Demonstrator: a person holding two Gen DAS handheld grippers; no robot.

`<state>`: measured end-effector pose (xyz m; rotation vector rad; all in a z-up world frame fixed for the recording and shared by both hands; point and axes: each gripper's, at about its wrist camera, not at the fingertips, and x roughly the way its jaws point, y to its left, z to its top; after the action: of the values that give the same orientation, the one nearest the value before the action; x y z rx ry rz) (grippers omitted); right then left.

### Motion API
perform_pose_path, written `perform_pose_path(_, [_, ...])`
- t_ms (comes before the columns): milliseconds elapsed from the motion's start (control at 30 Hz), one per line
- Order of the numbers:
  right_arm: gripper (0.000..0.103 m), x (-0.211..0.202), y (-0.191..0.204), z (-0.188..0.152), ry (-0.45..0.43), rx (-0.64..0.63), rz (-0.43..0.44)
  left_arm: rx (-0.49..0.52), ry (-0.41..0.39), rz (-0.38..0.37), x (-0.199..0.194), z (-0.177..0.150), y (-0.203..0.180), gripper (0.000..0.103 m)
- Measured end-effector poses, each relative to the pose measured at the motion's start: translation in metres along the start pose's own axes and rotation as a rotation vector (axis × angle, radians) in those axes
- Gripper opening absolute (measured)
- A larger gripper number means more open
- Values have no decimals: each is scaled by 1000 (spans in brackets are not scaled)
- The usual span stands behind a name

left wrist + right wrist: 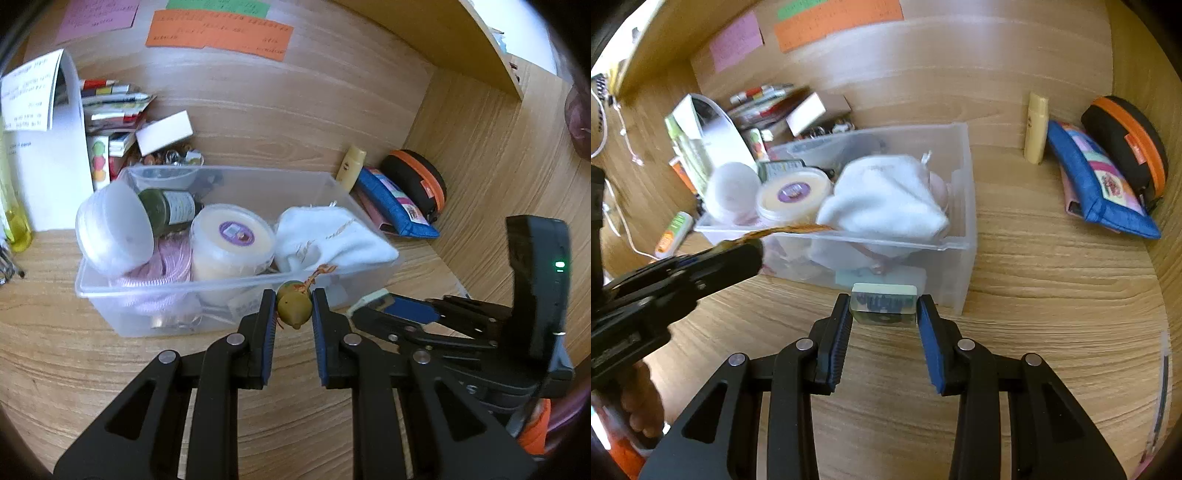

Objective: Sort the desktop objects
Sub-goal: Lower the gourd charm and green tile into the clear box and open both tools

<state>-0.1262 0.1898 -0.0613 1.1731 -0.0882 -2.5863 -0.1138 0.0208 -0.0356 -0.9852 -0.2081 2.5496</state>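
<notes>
**Both hand-held grippers loaded in front of the clear bin**

Blue pads of the left hand-held gripper (294,308) are closed narrowly on a small olive-green gourd charm (293,304), which is held just before the near wall of the clear plastic bin (207,286). A braided orange cord (320,272) runs from the charm up over the bin's rim. In the right wrist view, the right hand-held gripper (884,308) is seen clamped on a pale green rectangular block with blue print (884,303), held close to the bin's front wall above the wooden table (1052,295).

Inside the bin a white cloth pouch (328,240) is lodged at the right end, with a round cream tub bearing a purple label (232,240) beside it at the centre. A dark green bottle (171,208) lies behind the tub, a white round container (112,229) is tilted at the left end, and pink cord (173,262) is packed beneath them.

Further out, against the back panel to the right of the bin, a cream tube (351,162) is leaned, a blue patchwork pouch (397,205) is propped next to it, and a black case with an orange zip band (415,177) is stood in the corner. Behind the bin's left end, a stack of small boxes and papers (114,107) is piled.
</notes>
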Motion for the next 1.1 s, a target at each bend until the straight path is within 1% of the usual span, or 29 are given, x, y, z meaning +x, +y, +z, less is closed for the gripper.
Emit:
perform_pose_path(267, [33, -29, -10, 13, -79, 6, 11, 24, -7, 6, 6, 13, -10, 18])
perform_pose_path(433, [33, -34, -16, 25, -100, -6, -7, 33, -3, 9, 12, 19, -13, 18])
perform_pose_path(500, [31, -35, -18, 30, -107, -12, -8, 34, 3, 12, 15, 21, -13, 18])
perform_pose_path(800, [31, -16, -15, 46, -90, -55, -6, 44, 32, 36, 35, 28, -12, 18])
perform_pose_path(1100, [31, 7, -16, 52, -48, -72, -7, 59, 55, 33, 51, 33, -14, 18])
